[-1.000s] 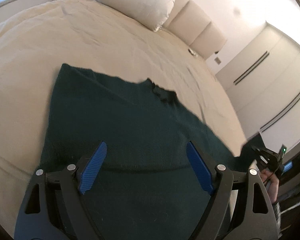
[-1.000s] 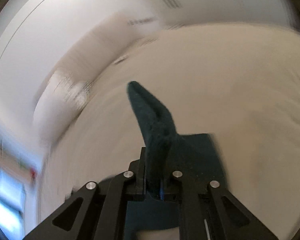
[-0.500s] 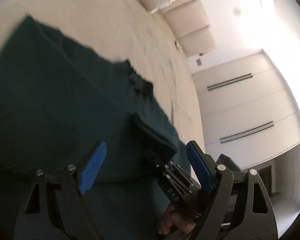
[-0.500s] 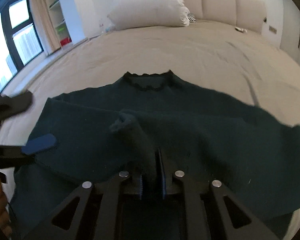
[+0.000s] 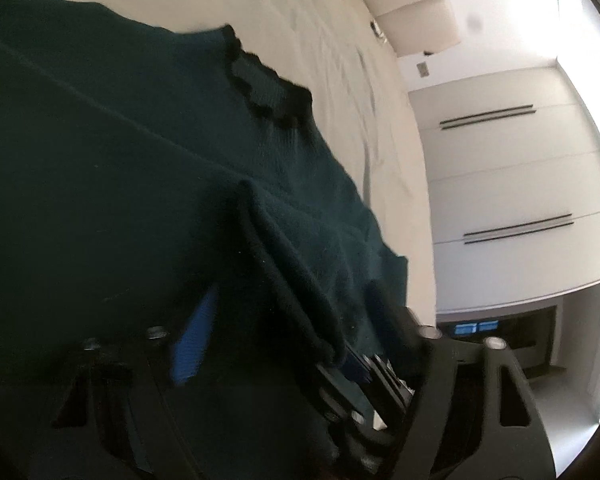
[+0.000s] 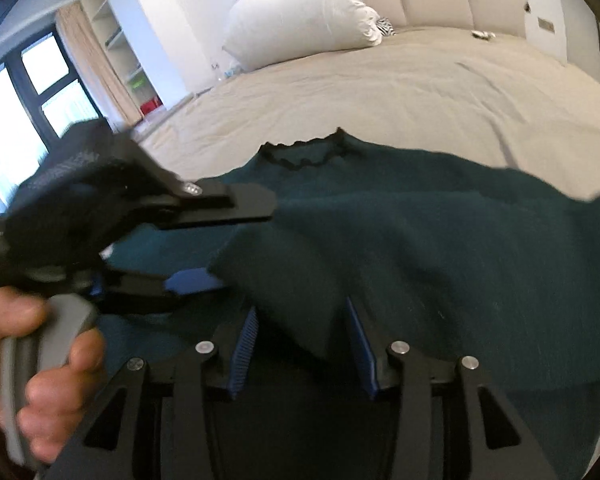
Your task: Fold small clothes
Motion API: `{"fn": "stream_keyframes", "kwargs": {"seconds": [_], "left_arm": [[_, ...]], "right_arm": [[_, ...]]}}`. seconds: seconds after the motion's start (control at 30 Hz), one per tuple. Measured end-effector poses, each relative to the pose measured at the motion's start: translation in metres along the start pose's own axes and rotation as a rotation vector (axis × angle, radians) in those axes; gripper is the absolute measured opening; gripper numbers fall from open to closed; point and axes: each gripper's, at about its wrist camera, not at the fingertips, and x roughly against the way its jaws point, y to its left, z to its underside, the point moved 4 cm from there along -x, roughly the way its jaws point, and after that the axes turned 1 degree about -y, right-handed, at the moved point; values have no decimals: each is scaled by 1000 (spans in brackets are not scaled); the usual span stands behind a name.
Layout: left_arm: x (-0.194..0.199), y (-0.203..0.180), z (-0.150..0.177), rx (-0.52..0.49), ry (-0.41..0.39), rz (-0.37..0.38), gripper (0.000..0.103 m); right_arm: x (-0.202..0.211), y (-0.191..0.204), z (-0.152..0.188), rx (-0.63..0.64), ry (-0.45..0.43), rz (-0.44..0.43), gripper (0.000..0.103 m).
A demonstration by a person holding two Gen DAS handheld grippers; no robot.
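A dark green sweater point(image 6: 440, 240) lies flat on the bed, its black-trimmed collar point(image 6: 304, 156) toward the pillow. One sleeve point(image 6: 284, 272) is folded in over the body. Its end lies between the blue pads of my right gripper point(image 6: 302, 308), whose jaws are opening and no longer press it. My left gripper point(image 6: 240, 240) comes in from the left. Its jaws are closing around the sleeve's folded edge, with a gap still showing. In the left wrist view the sleeve point(image 5: 300, 248) drapes between the left gripper point(image 5: 292, 296) fingers, and the right gripper point(image 5: 360, 364) sits low right.
The beige bed point(image 6: 380, 92) stretches beyond the sweater to a white pillow point(image 6: 300, 12) and a padded headboard. A person's hand point(image 6: 52, 380) grips the left tool's grey handle. White wardrobe doors point(image 5: 500, 160) stand beside the bed, and a window point(image 6: 4, 120) is at the left.
The right gripper brought the sleeve over the sweater's body and opened off it. The left gripper moved in low toward the sleeve and its jaws narrowed around the fold.
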Motion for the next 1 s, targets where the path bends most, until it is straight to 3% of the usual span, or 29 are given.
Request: {"fn": "stream_keyframes", "kwargs": {"seconds": [0.03, 0.2, 0.37, 0.43, 0.57, 0.83, 1.0], "left_arm": [[-6, -1, 1, 1, 18, -2, 37], [-14, 1, 5, -17, -3, -47, 8], [27, -3, -4, -61, -132, -76, 7], [50, 2, -11, -61, -178, -89, 7], [77, 25, -17, -32, -227, -126, 7], [90, 66, -9, 8, -237, -162, 7], [87, 78, -14, 2, -222, -173, 7]], "right_arm": [[7, -6, 3, -25, -9, -2, 48], [53, -62, 35, -298, -48, -87, 58], [96, -130, 62, -649, -175, -220, 64], [108, -145, 68, -733, -230, -250, 65], [111, -154, 72, -810, -278, -255, 67], [115, -160, 66, -951, -335, -251, 67], [123, -151, 47, -906, -359, -250, 67]]}}
